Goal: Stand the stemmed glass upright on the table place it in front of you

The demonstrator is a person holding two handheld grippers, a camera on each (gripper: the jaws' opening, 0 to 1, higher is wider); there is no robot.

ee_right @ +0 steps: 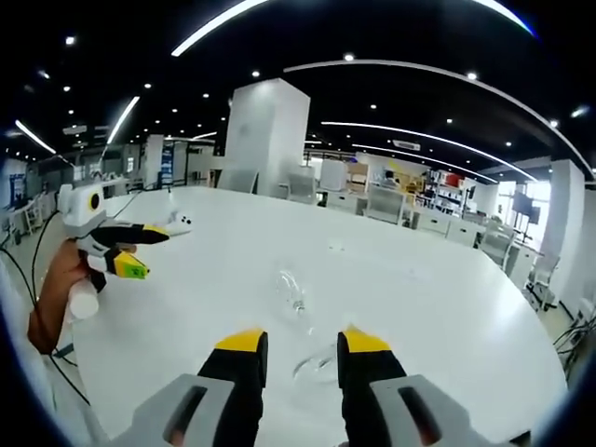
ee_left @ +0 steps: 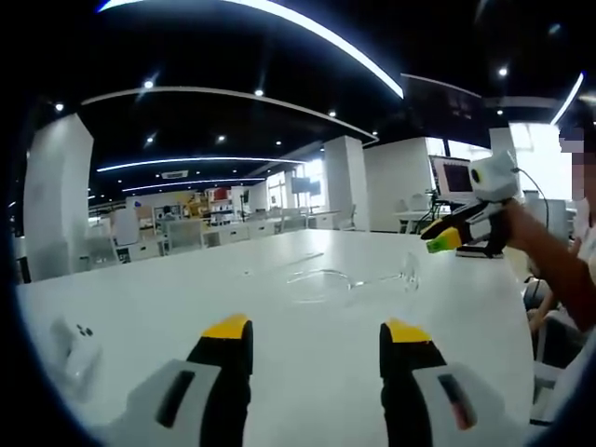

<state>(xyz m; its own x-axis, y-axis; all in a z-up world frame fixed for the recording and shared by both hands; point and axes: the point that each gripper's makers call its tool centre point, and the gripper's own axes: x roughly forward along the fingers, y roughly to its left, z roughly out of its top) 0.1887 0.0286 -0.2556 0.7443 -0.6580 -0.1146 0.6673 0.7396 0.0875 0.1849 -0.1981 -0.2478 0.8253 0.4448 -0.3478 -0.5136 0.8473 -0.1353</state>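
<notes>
White and wide, the surface (ee_right: 447, 279) carries the job; the glass (ee_right: 296, 307) lies on its side on it, not yet stood up. In the right gripper view the glass sits at about 12 o'clock from the right tongs (ee_right: 300, 346), its bowl away and its stem running back towards the jaws, which stand apart, released and holding nothing. That lineup suggests an approach along the stem or foot, the likeliest place to grip for tipping it upright. In the left gripper view the glass (ee_left: 349, 277) rests well ahead of the left tongs (ee_left: 317, 333), whose jaws are spread wide and empty, seemingly held back to leave room. A small white object (ee_left: 73, 349) lies at 9 o'clock, apart from the work.
</notes>
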